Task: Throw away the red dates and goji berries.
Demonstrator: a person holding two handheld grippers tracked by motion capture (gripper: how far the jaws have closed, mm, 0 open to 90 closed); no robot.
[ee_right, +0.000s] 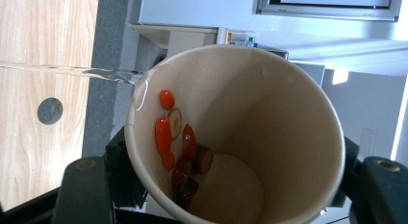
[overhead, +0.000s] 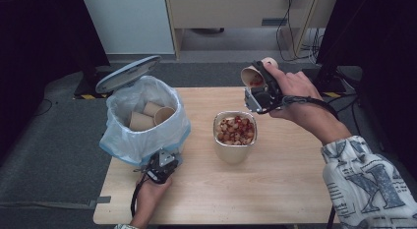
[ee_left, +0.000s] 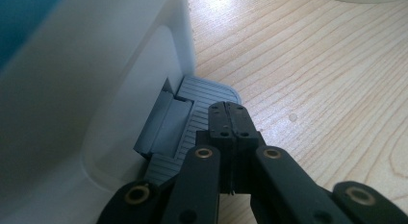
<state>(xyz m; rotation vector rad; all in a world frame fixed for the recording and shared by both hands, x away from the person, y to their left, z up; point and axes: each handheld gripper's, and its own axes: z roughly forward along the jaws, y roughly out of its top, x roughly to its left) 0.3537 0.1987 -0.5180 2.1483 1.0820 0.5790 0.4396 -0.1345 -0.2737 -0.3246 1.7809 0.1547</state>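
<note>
Tipped paper cup (ee_right: 240, 137) (beige) streams liquid, red pieces clinging inside.

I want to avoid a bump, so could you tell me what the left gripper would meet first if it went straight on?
Probably the grey pedal at the bin's foot: the left gripper, shut, points straight at it.

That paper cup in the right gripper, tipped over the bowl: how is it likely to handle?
The paper cup is probably light: few food bits cling inside. Its thin wall likely dents if the right gripper squeezes harder. Liquid streams off its rim, so the rim may be wet and slippery.
</note>
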